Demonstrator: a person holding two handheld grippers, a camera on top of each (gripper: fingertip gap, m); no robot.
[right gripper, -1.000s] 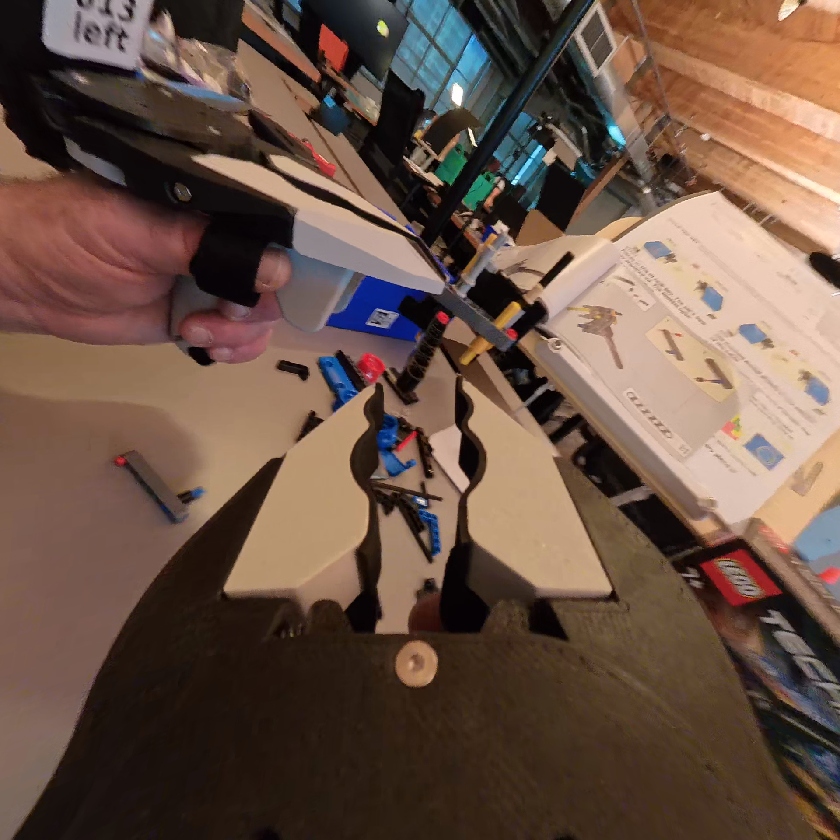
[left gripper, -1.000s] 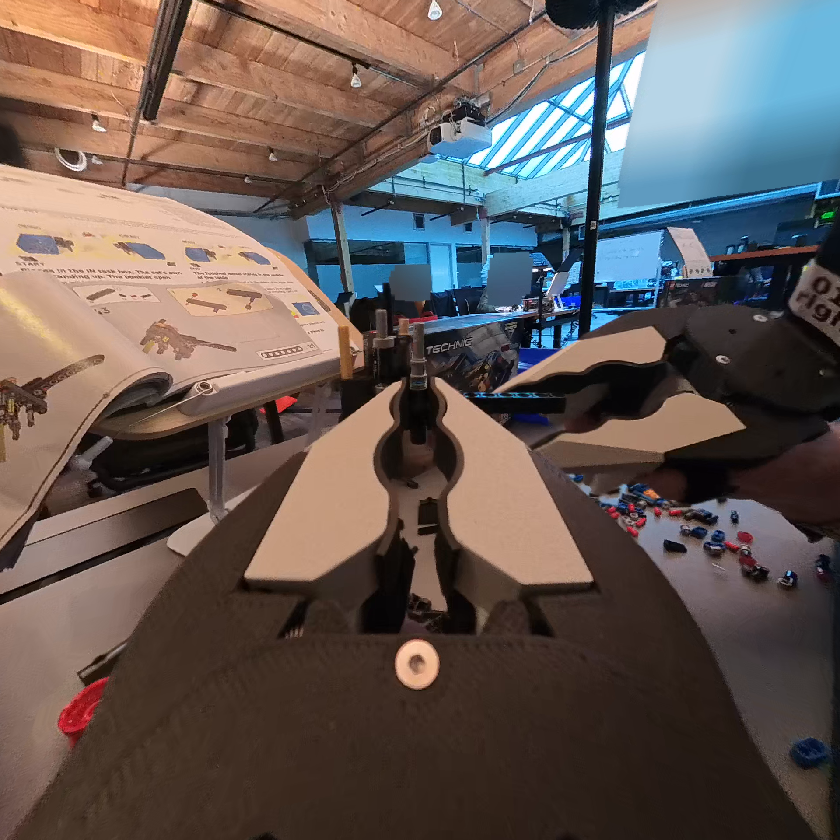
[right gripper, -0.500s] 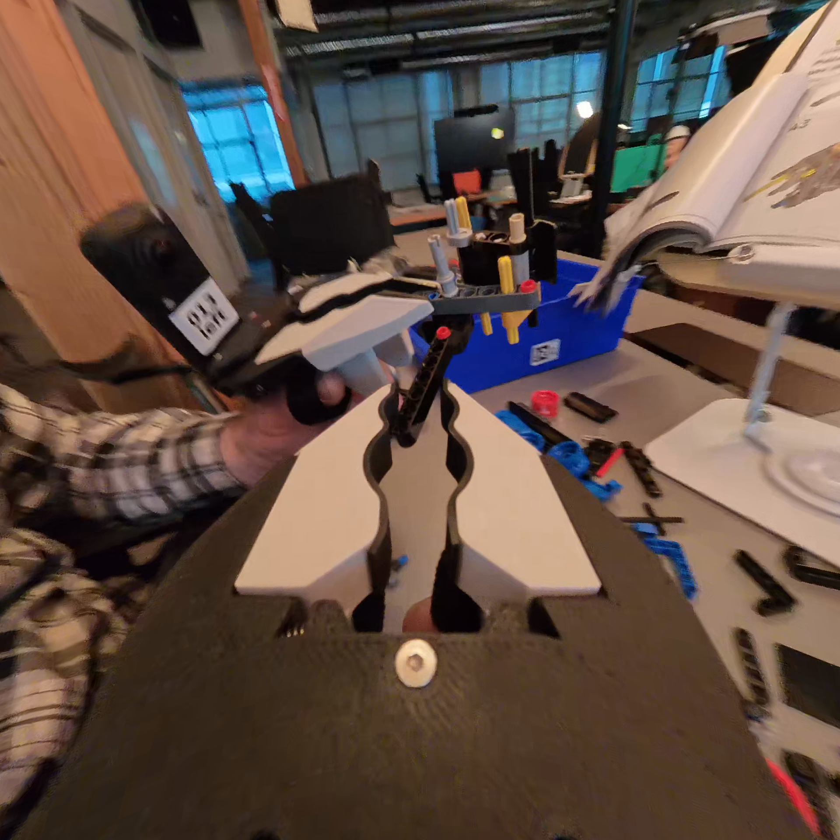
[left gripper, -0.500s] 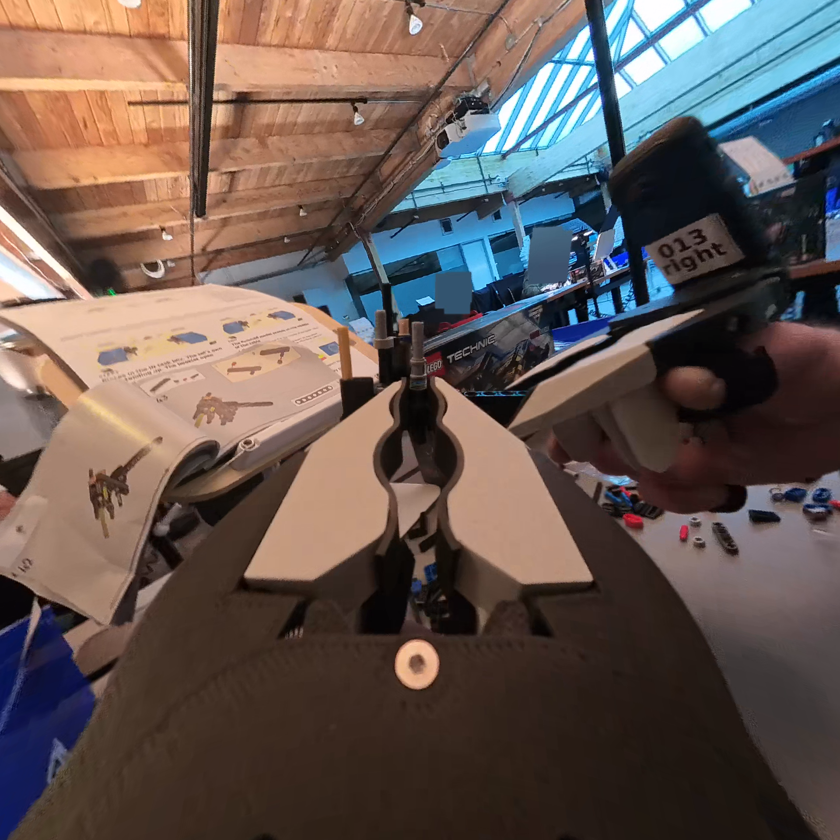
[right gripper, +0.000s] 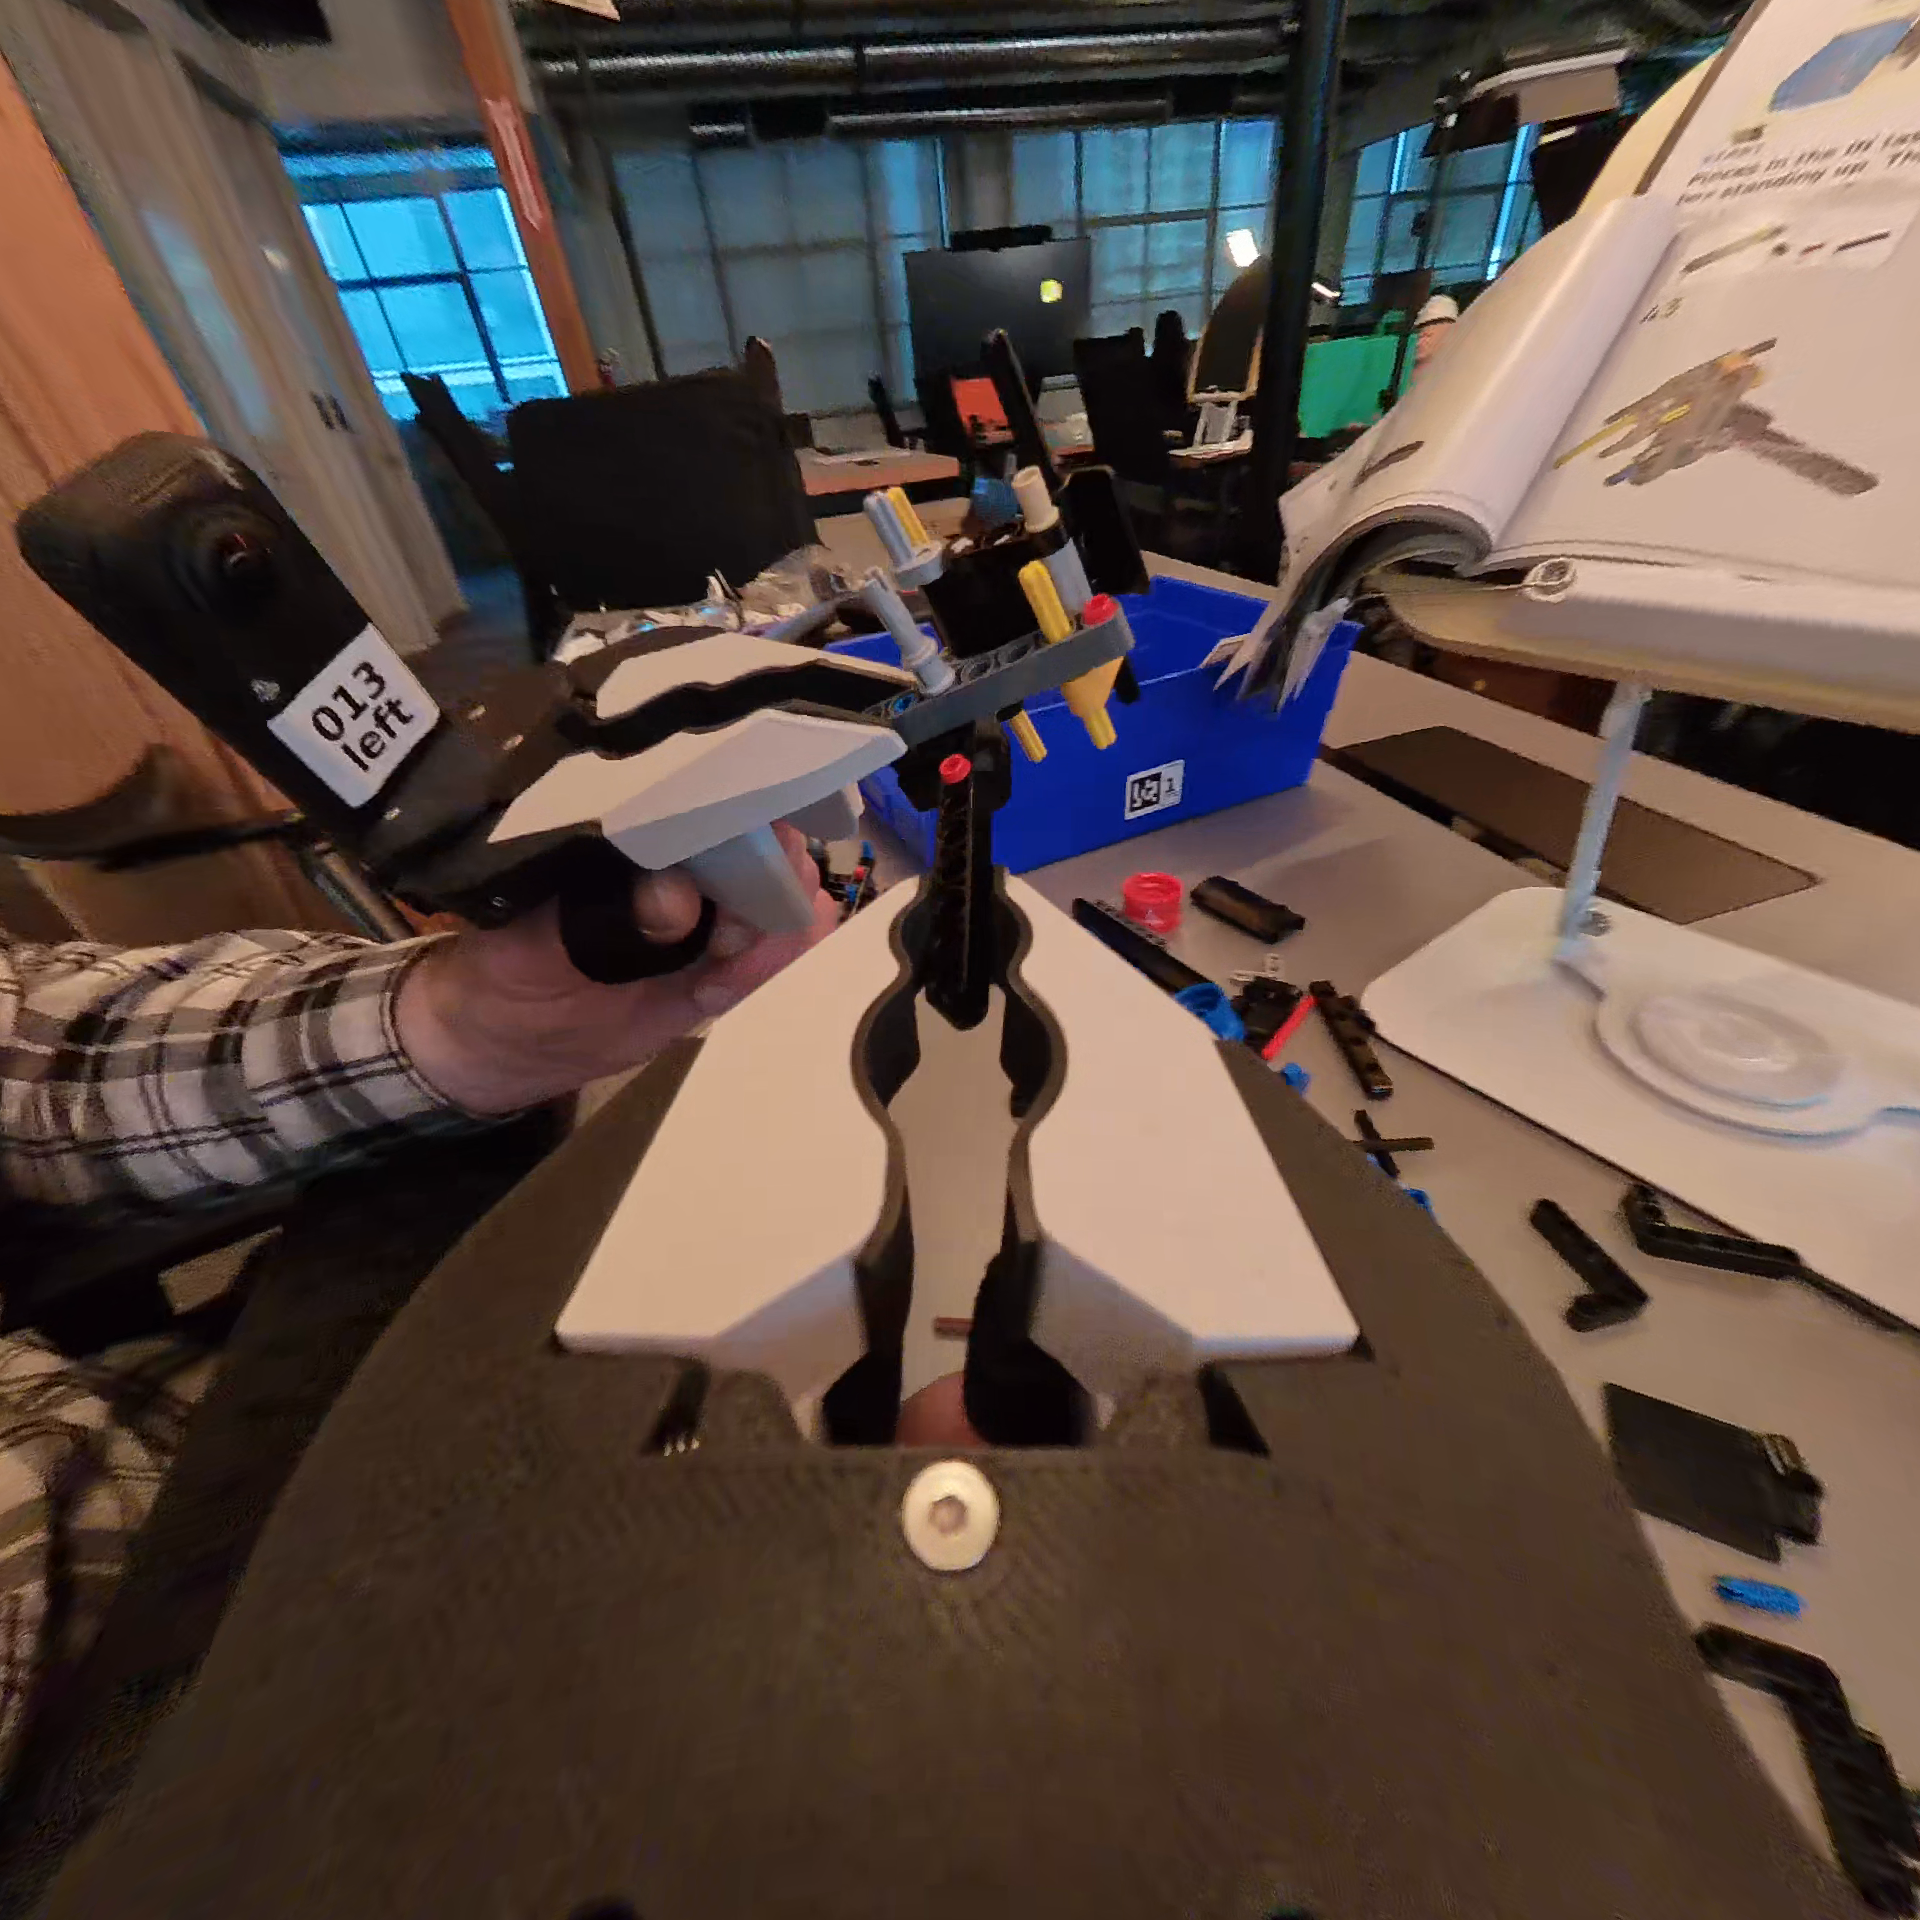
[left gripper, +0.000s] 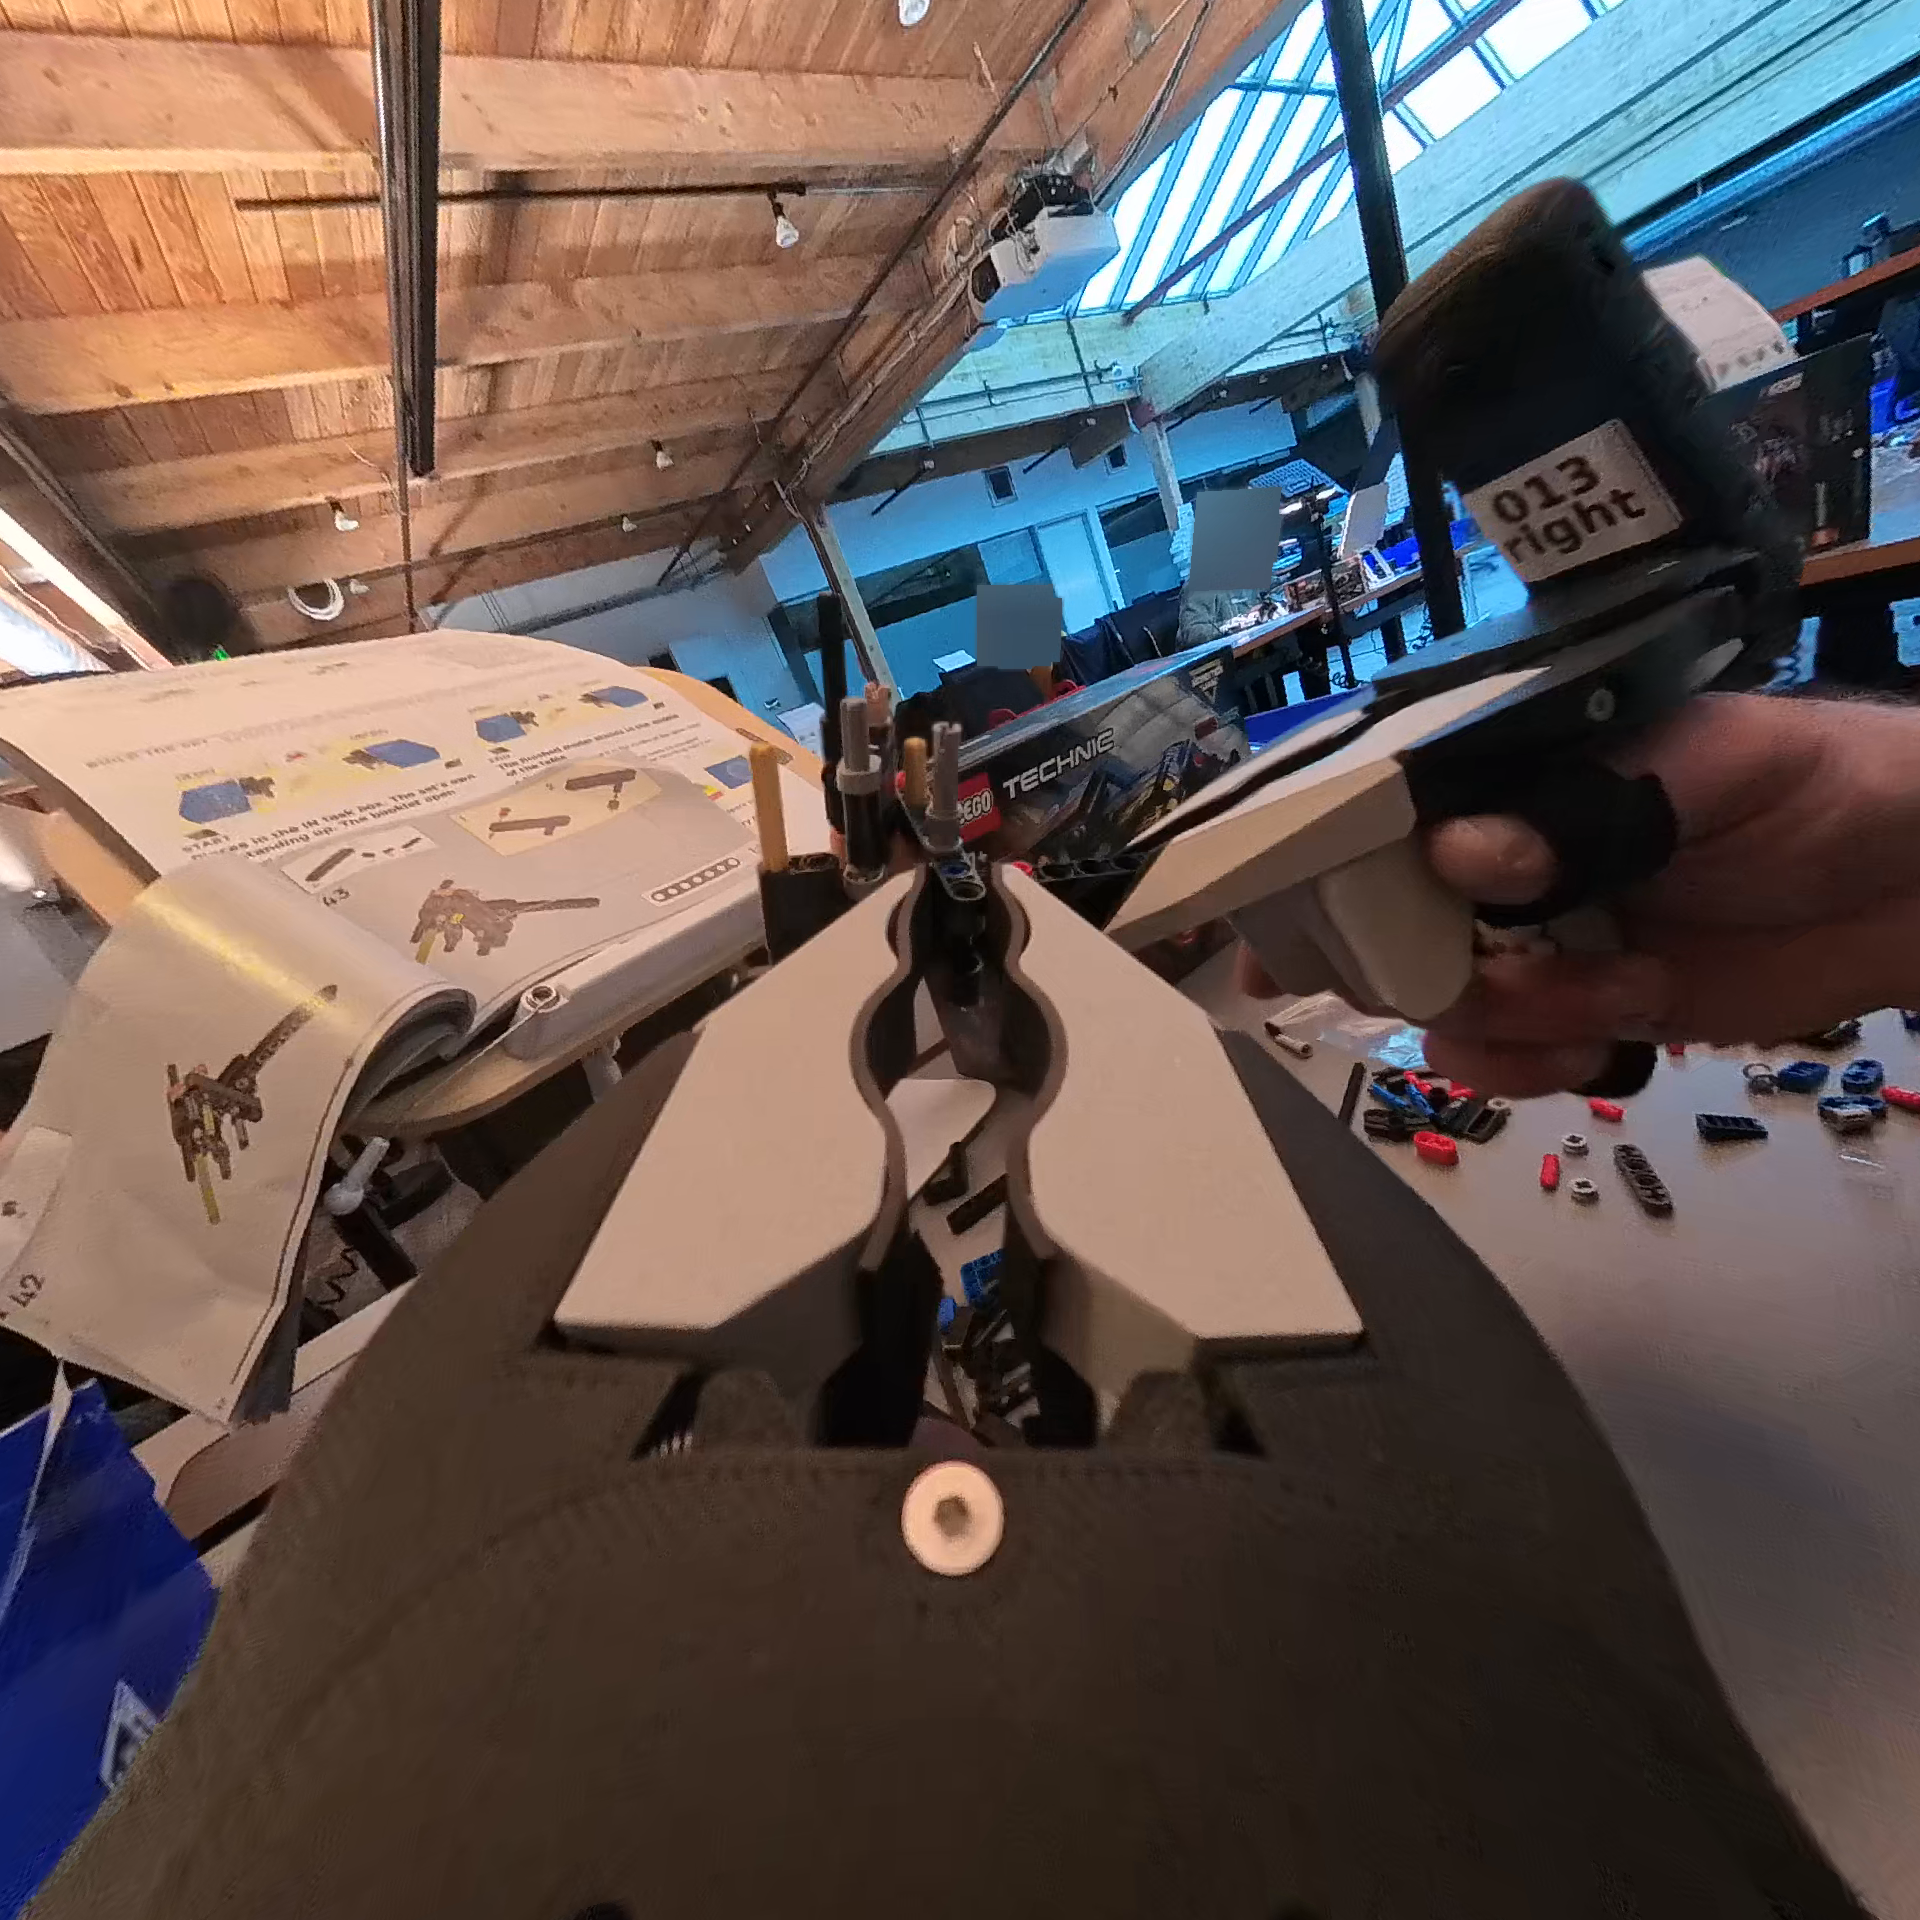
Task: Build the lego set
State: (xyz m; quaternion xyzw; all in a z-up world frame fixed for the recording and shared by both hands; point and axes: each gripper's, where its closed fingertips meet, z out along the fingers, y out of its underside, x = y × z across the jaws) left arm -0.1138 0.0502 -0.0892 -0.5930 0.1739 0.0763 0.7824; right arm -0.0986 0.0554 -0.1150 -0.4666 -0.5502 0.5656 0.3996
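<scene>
My left gripper is shut on a small lego assembly and holds it in the air. In the right wrist view the assembly is a grey beam carrying yellow axles, grey pins and a black block, with the left gripper clamping its left end. My right gripper is shut on a long black beam that stands upright. A red pin sits at the beam's top end, which meets the underside of the assembly. In the left wrist view the right gripper comes in from the right.
An open instruction booklet rests on a white stand by the table. A blue bin stands behind the assembly. A lego box lies farther back. Loose black, blue and red pieces are scattered on the grey table. The tips of both grippers are at nearly the same place.
My right gripper swung round from over the table, went from open to shut on the black beam under the assembly. Both grippers have lifted a little.
</scene>
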